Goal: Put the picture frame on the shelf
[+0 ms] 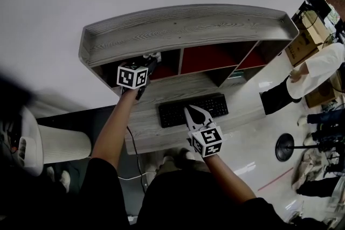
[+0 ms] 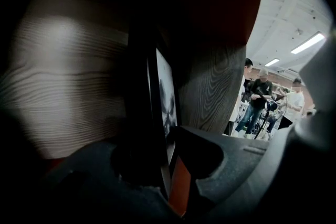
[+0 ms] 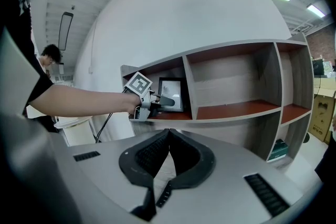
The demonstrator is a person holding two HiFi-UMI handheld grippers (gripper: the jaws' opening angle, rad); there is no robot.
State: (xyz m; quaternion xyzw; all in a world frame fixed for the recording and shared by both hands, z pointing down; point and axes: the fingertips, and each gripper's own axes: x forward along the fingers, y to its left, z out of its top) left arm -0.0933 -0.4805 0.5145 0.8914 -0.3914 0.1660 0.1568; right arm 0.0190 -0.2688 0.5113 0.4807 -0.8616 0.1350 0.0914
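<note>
The black picture frame point(image 3: 172, 93) stands upright on the red floor of the left compartment of the grey wooden shelf point(image 1: 188, 27). My left gripper point(image 3: 167, 101) reaches into that compartment. In the left gripper view the frame point(image 2: 164, 97) stands edge-on between the jaws of the left gripper point(image 2: 170, 165), and a strip of red floor shows between it and the right jaw, so the gripper is open. In the head view the left gripper point(image 1: 148, 64) hides the frame. My right gripper point(image 1: 195, 113) hovers shut and empty over the black keyboard point(image 1: 178, 110); its tips point(image 3: 168, 134) meet.
The shelf's middle and right compartments point(image 3: 236, 110) hold nothing. A white round stool point(image 1: 64, 144) stands left of the desk. A person in white point(image 1: 318, 70), cardboard boxes point(image 1: 304, 35) and a floor stand point(image 1: 284, 147) are at the right.
</note>
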